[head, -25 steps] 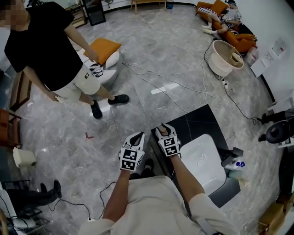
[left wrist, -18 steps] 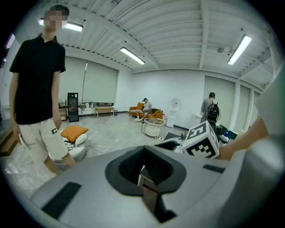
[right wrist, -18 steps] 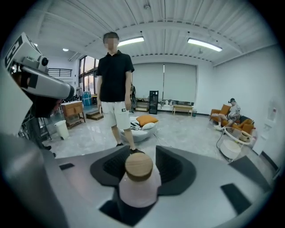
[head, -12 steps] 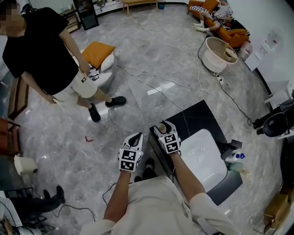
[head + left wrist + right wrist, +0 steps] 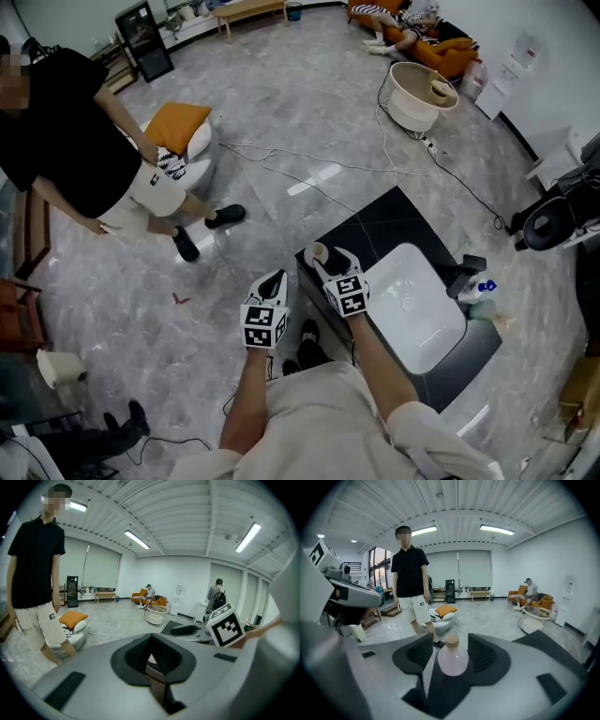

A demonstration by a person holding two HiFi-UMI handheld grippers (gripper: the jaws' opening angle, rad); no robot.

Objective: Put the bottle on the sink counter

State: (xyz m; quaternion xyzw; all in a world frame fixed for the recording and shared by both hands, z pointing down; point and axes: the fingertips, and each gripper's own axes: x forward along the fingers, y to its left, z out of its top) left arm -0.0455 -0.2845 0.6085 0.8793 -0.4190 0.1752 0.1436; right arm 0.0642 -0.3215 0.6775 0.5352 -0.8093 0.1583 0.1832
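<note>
**A:** What has changed since a second ago?

**B:** My right gripper (image 5: 333, 265) was clenched on the bottle (image 5: 452, 658) back then. Now its fingers (image 5: 419, 653) are opening. The bottle is between them with a sliver of space on either side, so the pads no longer press it. The black counter (image 5: 394, 220) has also slid nearer the middle of the head view.

**A:** Where is the bottle?

**B:** It stands on the counter's near left corner, close to the edge and left of the white basin (image 5: 417, 323).

**A:** Which way does it point?

**B:** It is upright. Its long axis is vertical, with the cork-coloured cap on top and the round pink body below.

**A:** And your other hand?

**B:** My left gripper (image 5: 274, 286) hangs over the floor just beside the right one. Its fingers are pressed together on nothing.

**A:** Is there any writing?

**B:** I see only the black-and-white square markers on my two cubes. The bystander (image 5: 56, 159) has a small dark mark on the shorts, too small for me to read.
</note>
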